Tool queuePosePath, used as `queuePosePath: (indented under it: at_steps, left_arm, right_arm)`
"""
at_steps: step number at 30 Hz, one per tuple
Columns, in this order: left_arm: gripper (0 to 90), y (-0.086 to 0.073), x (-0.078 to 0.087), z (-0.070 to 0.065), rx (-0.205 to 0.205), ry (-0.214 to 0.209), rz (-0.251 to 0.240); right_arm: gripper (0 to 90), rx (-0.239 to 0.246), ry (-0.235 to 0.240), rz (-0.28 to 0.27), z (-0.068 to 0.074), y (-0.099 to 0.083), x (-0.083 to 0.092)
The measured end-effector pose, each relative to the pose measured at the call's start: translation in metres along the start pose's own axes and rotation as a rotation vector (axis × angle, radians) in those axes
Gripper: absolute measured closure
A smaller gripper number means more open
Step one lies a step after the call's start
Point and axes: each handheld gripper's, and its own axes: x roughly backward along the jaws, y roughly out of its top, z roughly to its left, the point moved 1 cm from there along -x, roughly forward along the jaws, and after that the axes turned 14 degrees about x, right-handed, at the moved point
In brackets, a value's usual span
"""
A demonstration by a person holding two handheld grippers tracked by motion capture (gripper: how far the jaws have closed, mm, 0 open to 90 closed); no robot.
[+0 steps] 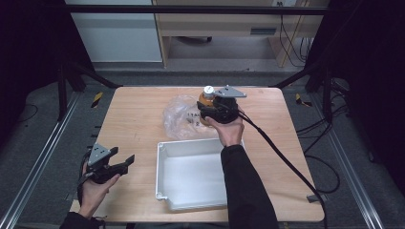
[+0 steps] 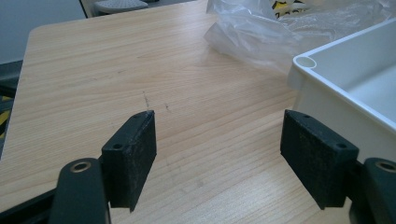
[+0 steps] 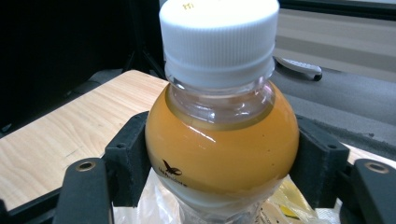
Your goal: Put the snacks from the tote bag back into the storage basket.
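Observation:
An upright bottle of orange drink (image 3: 222, 140) with a white cap (image 3: 218, 35) stands between the jaws of my right gripper (image 3: 219, 163), which press on both of its sides. In the high view the bottle (image 1: 206, 98) is at the table's far middle, with the right gripper (image 1: 217, 109) around it. A crumpled clear plastic bag (image 1: 181, 114) lies just left of it. My left gripper (image 1: 125, 161) hovers open near the table's front left, nothing between its jaws; its pads (image 2: 133, 156) frame bare wood.
A white rectangular bin (image 1: 165, 176) sits at the front middle of the wooden table (image 1: 133, 109); its corner (image 2: 306, 63) lies just right of the left gripper. A cable trails from the right gripper off the table's right side. Dark frame rails flank the table.

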Motion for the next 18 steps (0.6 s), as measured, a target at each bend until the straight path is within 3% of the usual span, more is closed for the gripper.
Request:
queuePosePath:
  at_steps: [12,18]
  left_arm:
    - [26.9,0.000,0.000,-0.001,0.002,-0.002,0.000]
    - [26.9,0.000,0.000,-0.001,0.002,-0.002,0.001]
  right_arm:
    - [30.7,0.044,0.037,-0.015,0.005,0.010,0.029]
    - [30.7,0.067,0.085,-0.029,0.016,0.012,0.047]
